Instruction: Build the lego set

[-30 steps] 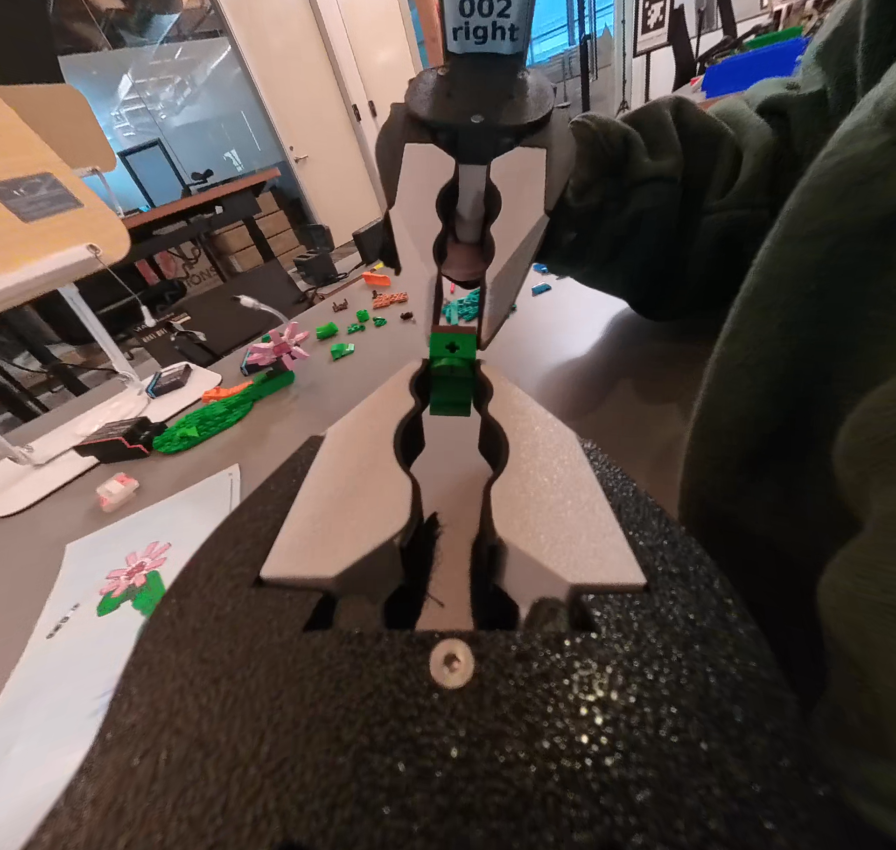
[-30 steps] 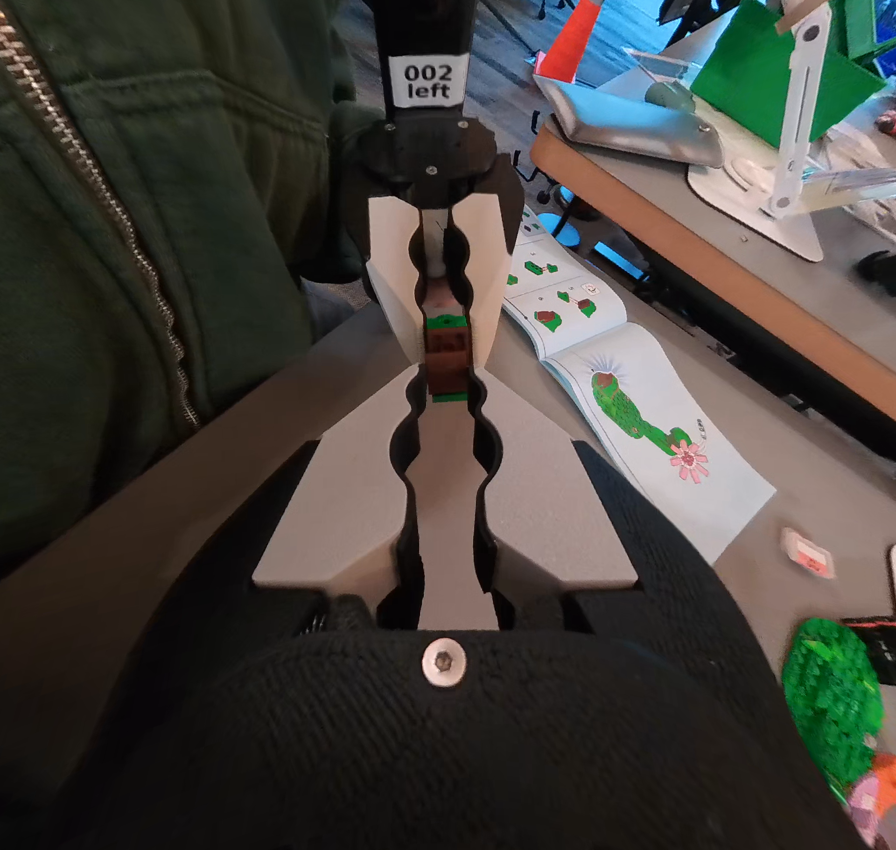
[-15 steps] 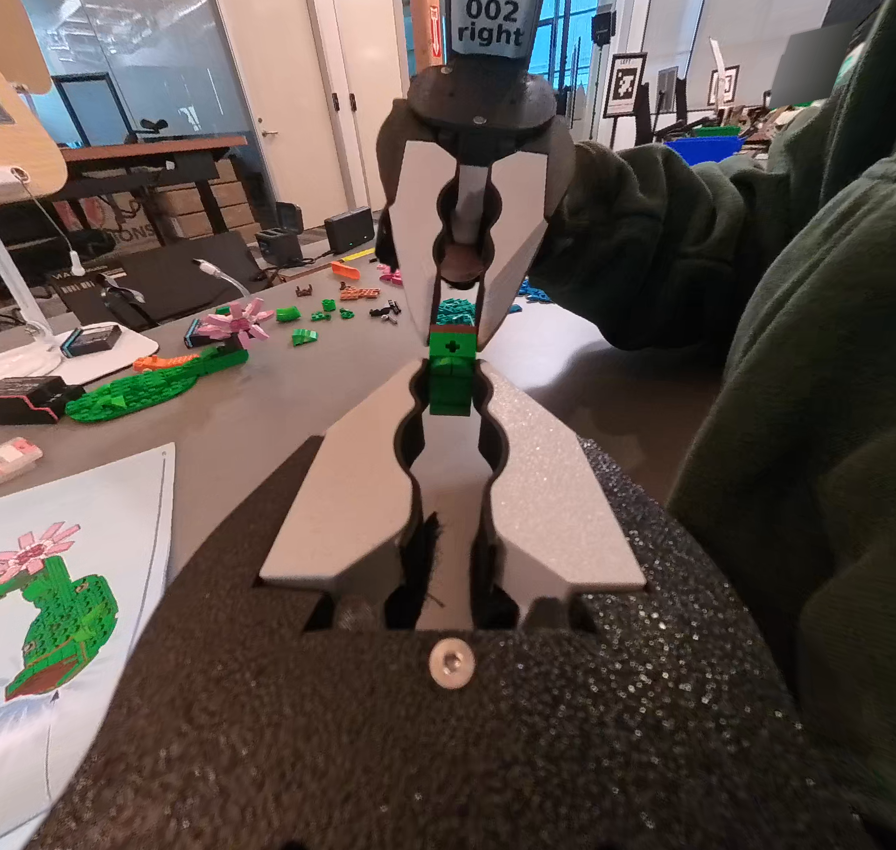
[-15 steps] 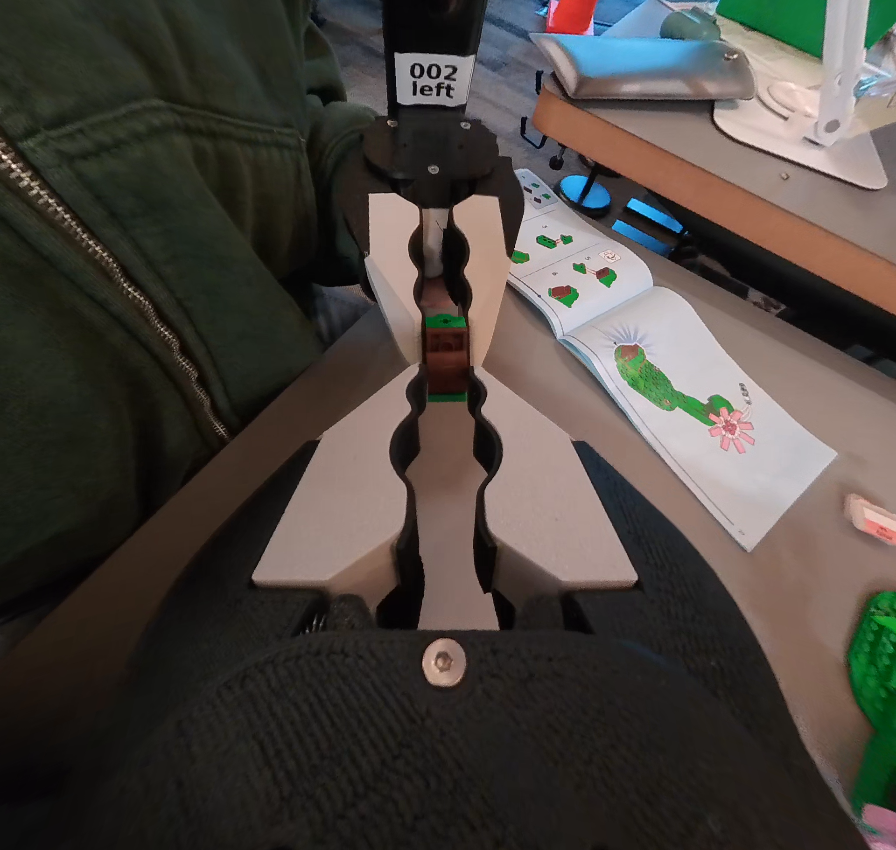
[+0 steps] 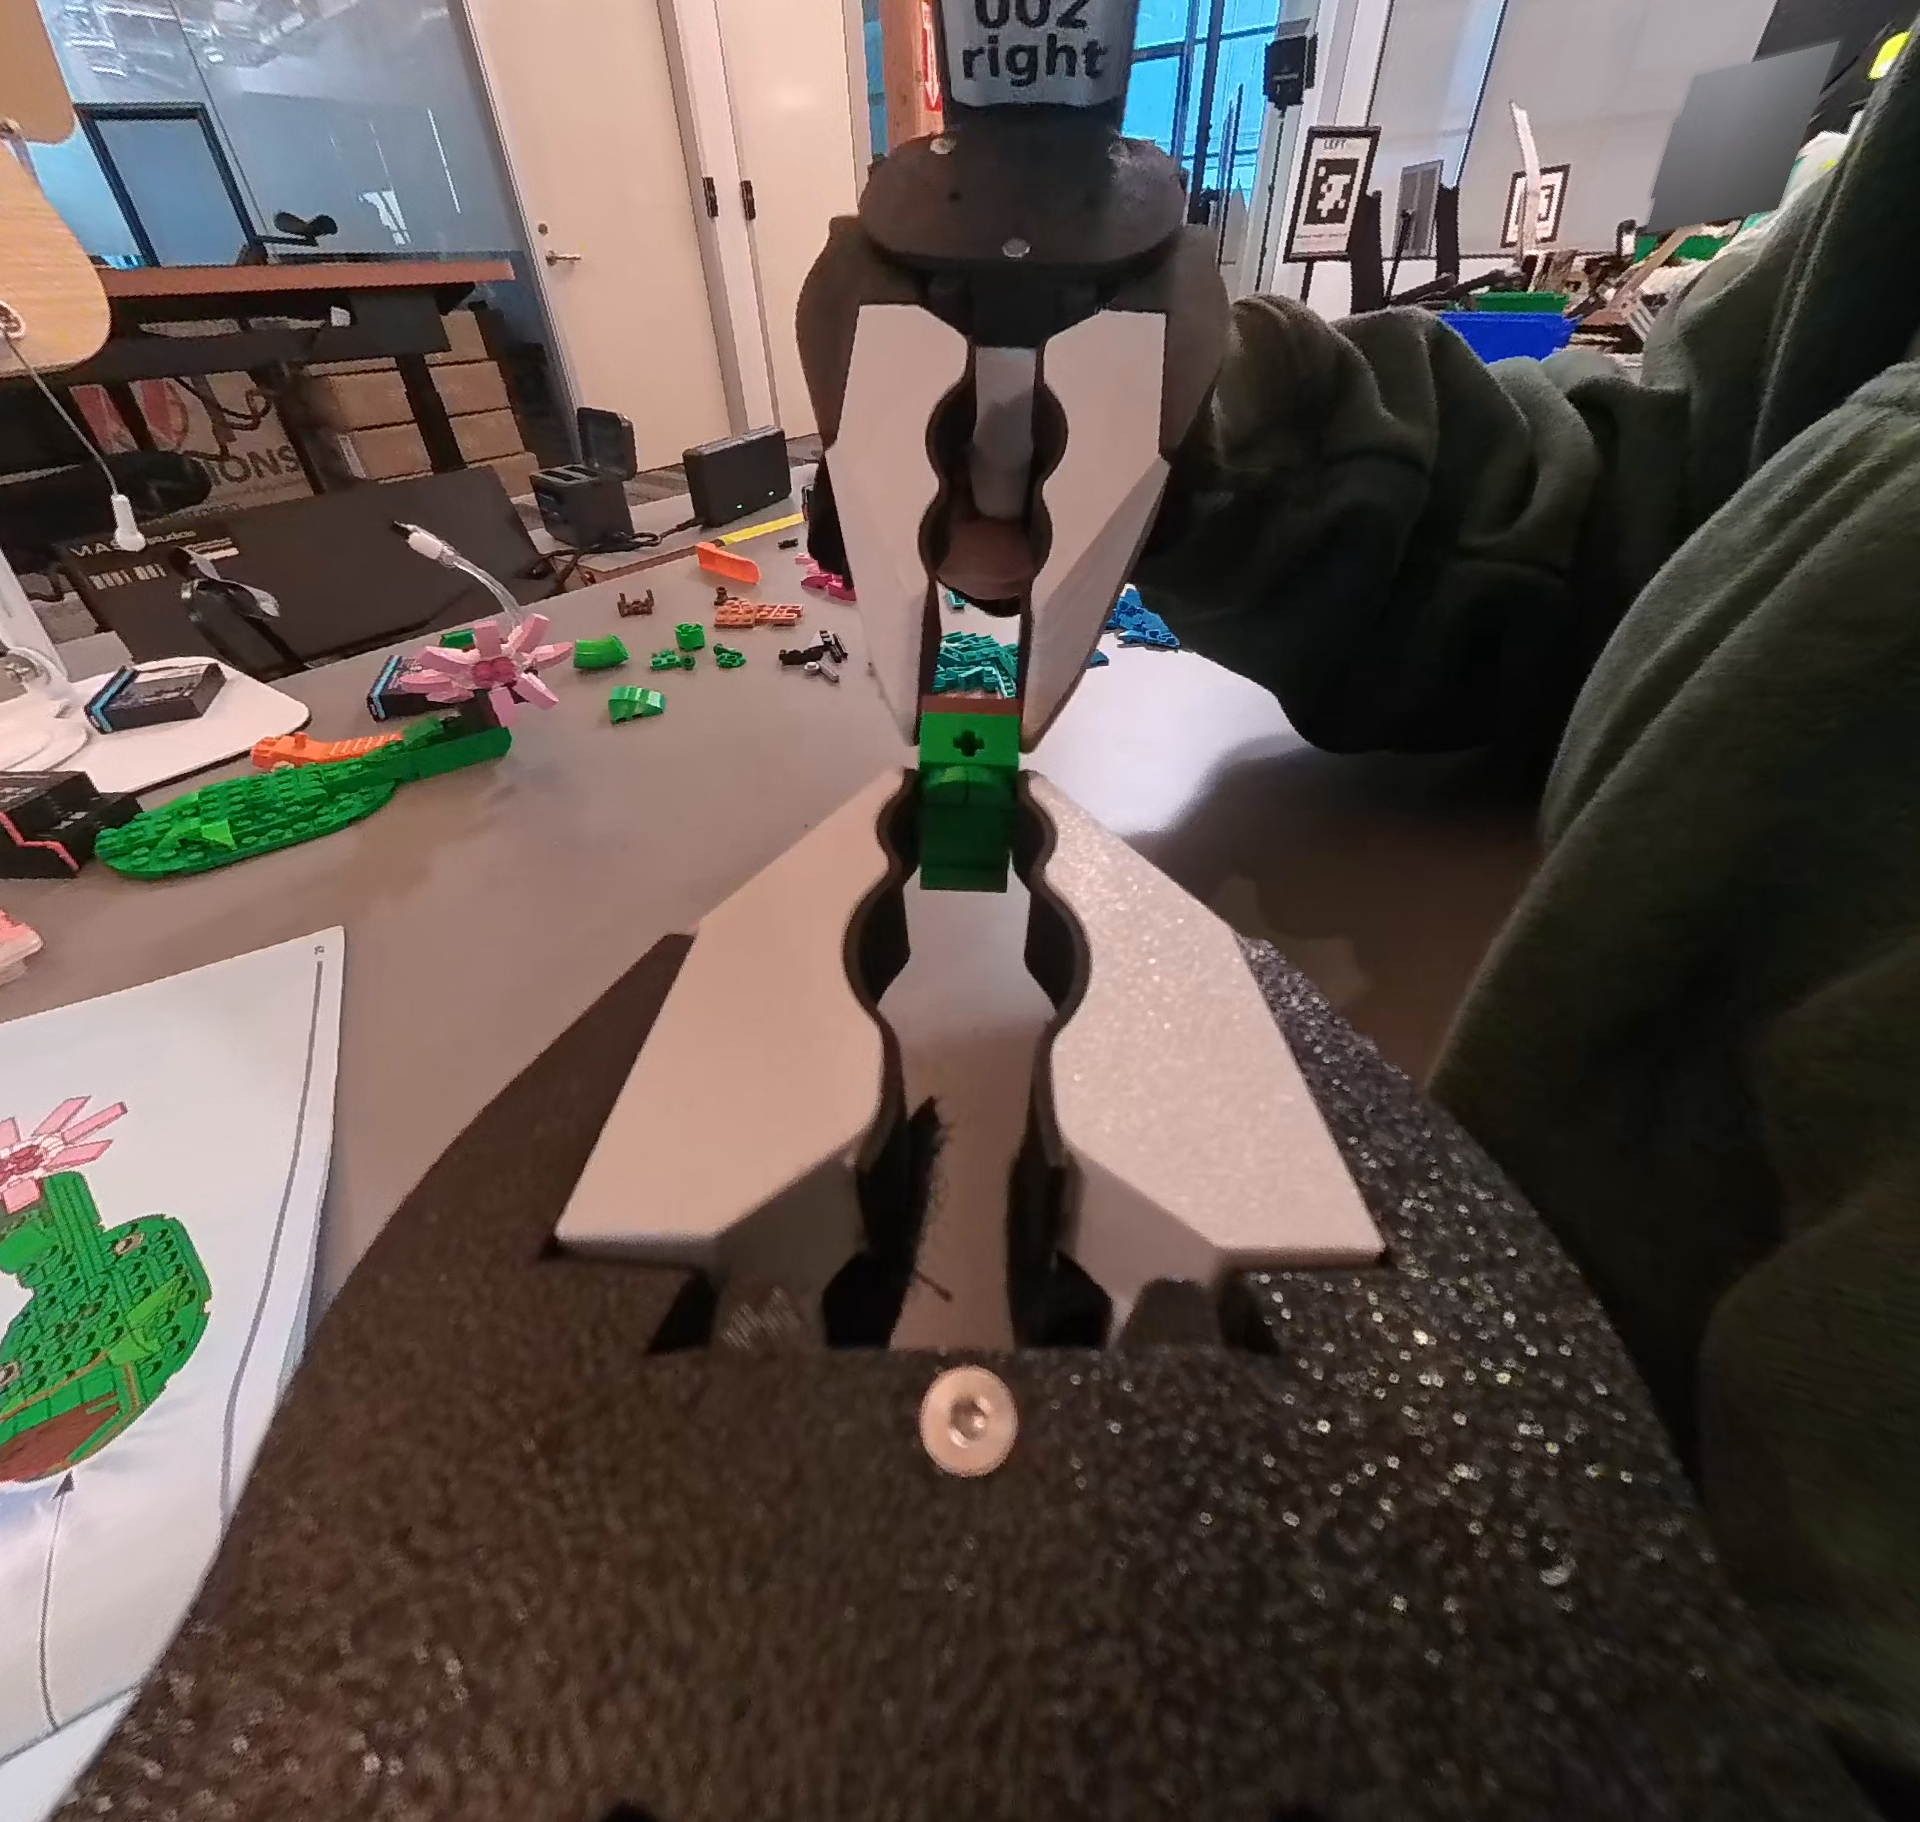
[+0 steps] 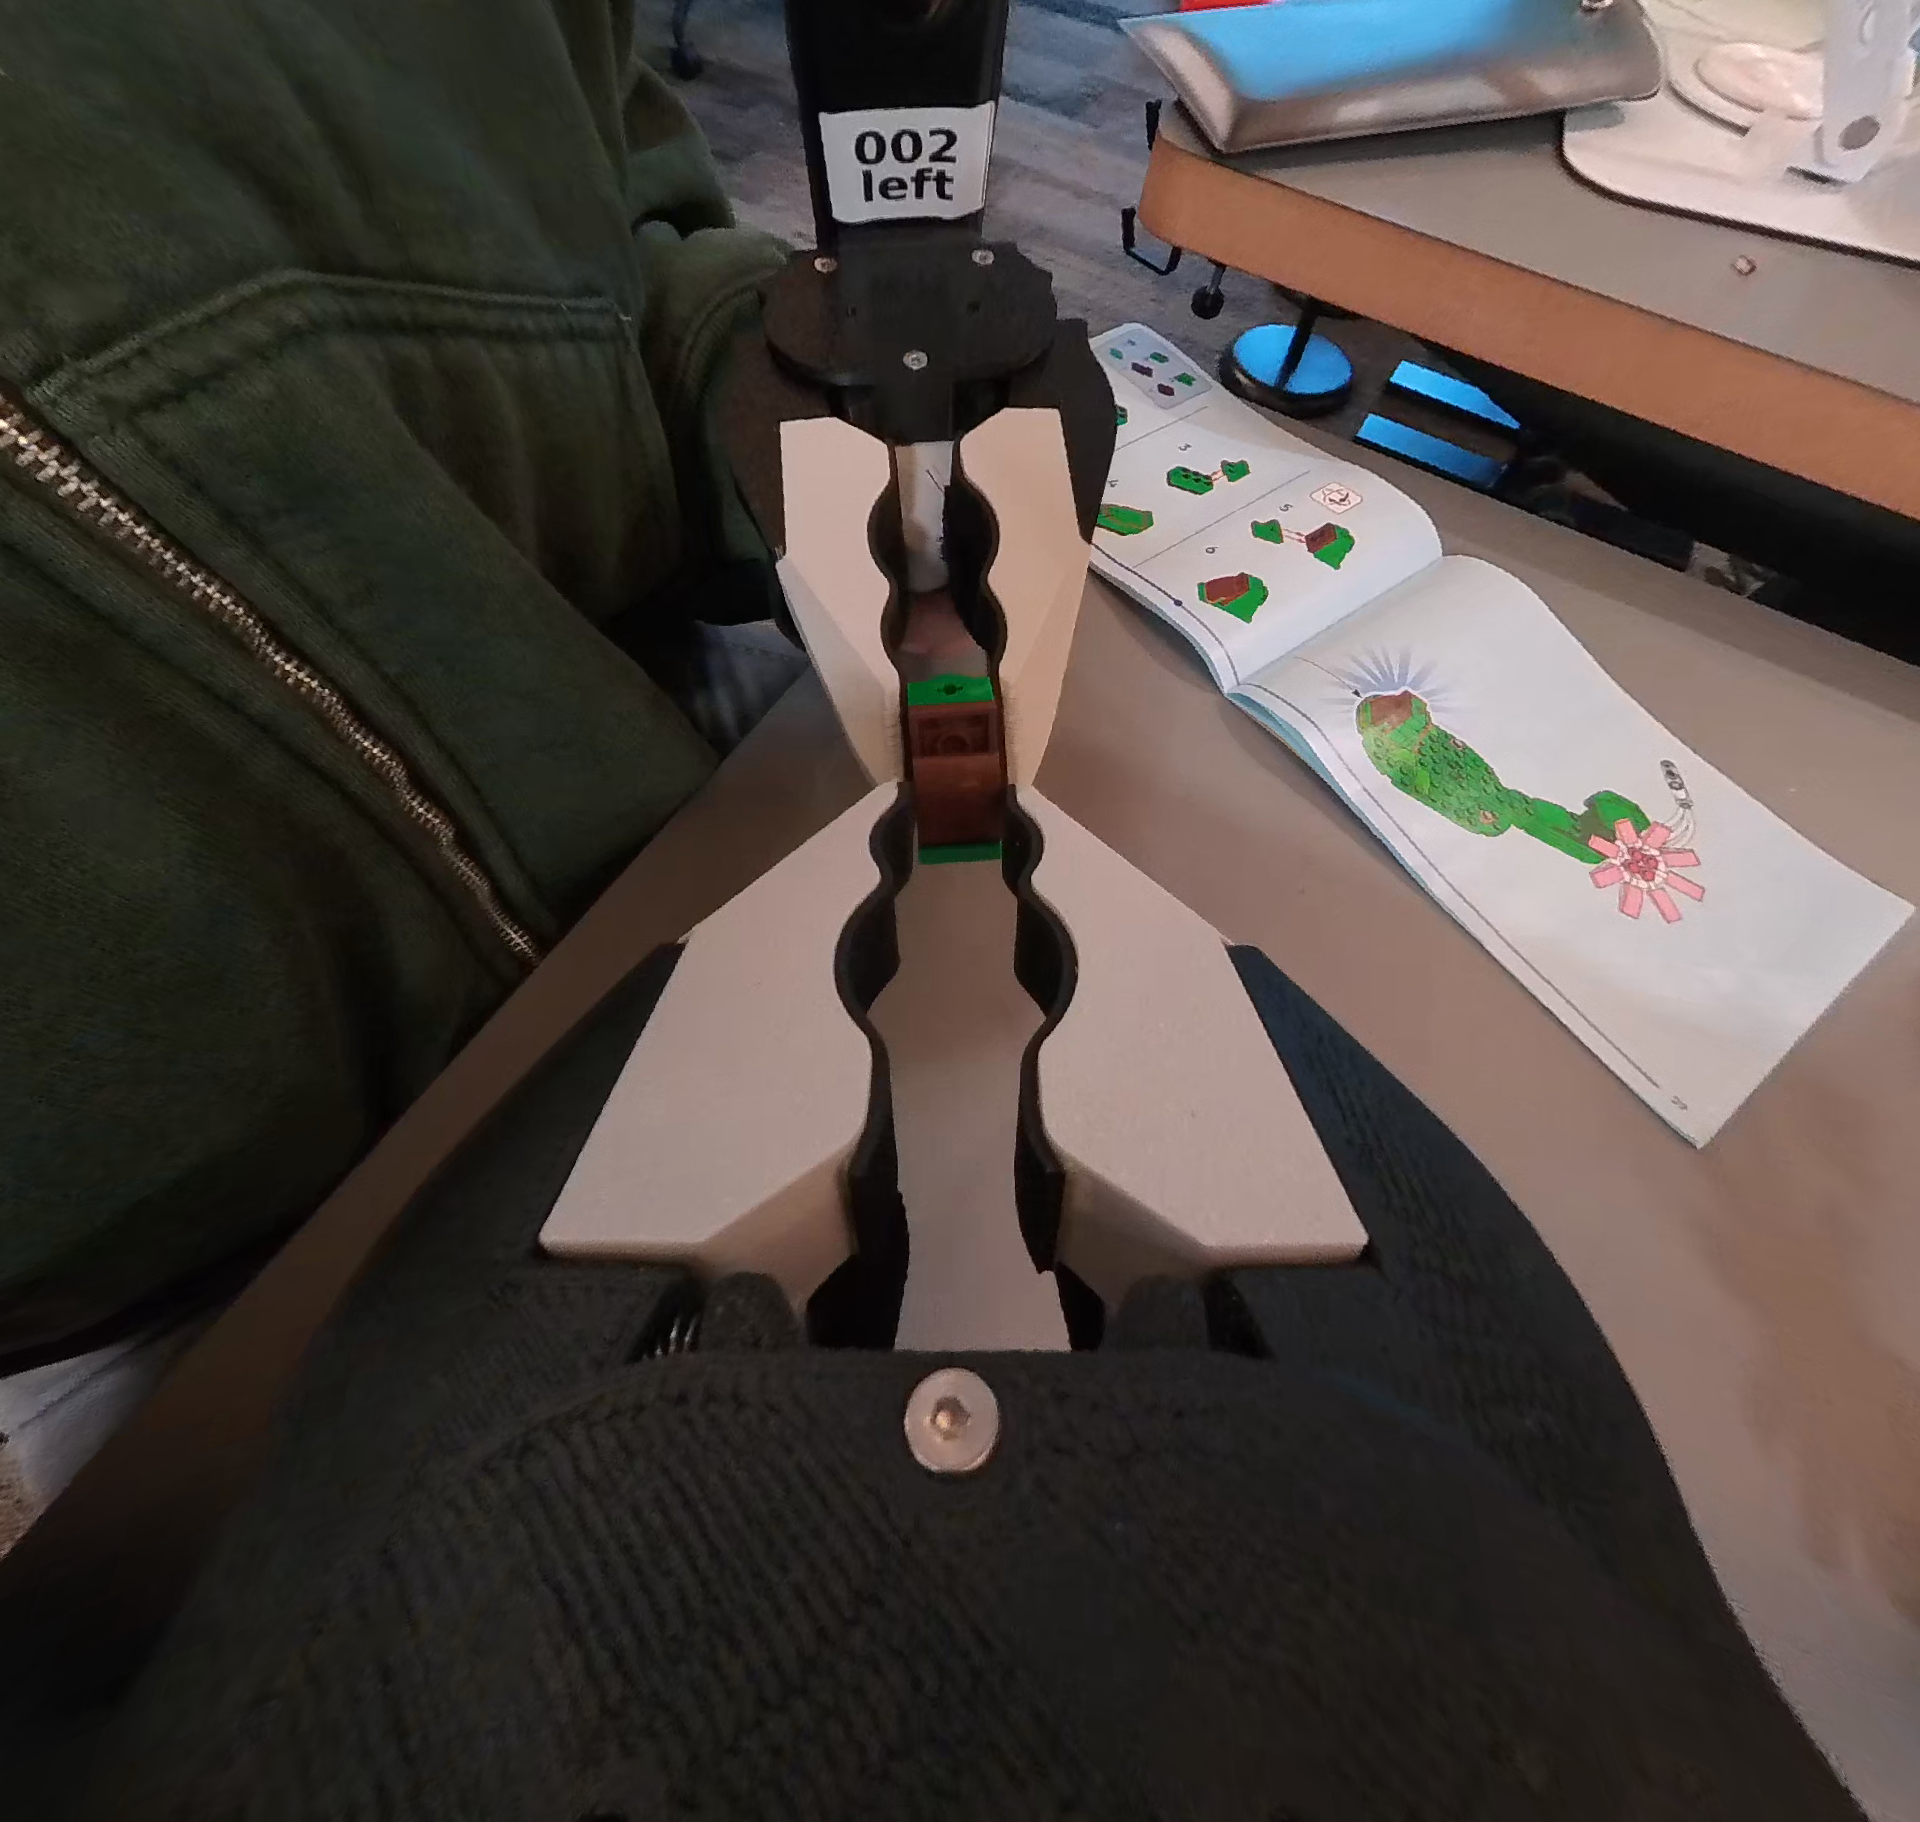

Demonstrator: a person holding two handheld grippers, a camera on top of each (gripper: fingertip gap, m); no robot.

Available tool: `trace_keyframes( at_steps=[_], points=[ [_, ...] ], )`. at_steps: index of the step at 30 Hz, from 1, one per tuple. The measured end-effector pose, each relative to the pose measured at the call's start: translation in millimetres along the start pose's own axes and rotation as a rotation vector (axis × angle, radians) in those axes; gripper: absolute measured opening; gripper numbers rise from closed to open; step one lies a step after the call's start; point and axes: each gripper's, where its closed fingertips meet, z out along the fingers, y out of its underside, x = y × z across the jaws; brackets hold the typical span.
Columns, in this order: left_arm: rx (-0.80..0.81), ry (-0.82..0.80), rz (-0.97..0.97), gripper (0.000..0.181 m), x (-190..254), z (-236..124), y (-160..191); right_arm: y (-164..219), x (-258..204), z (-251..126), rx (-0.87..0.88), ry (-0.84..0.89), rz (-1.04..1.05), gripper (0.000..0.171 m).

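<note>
At frame centre, our left tool [image 5: 966, 816] and right tool [image 6: 961, 816] both pinch the small brick stack [image 5: 966, 816]: light, rigid, slippery, best squeezed on flat sides.

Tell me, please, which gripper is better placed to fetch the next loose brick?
Probably the right gripper: the loose bricks lie just beyond it, whereas the left gripper backs onto the booklet.
</note>
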Motion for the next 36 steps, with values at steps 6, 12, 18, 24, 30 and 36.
trace_keyframes(
  at_steps=[6,12,18,24,30,36],
  points=[
    [0.003,0.005,-0.006,0.014,1,0,0,0,-2,1,0.000,-0.007,0.004,0.019],
    [0.003,-0.014,-0.019,0.014,-3,0,0,-1,4,-4,0.007,0.047,-0.002,0.032],
    [0.075,-0.114,-0.160,0.014,-33,-4,-15,-13,33,-10,0.086,0.328,-0.104,0.058],
    [0.073,-0.254,-0.191,0.014,-66,-3,-30,-31,68,-20,0.074,0.763,-0.341,0.059],
    [0.078,-0.307,-0.253,0.014,-81,-1,-31,-25,78,-2,-0.013,0.881,-0.429,0.062],
    [0.078,-0.310,-0.267,0.014,-84,3,-31,-26,87,2,0.002,0.943,-0.409,0.047]
  ],
)
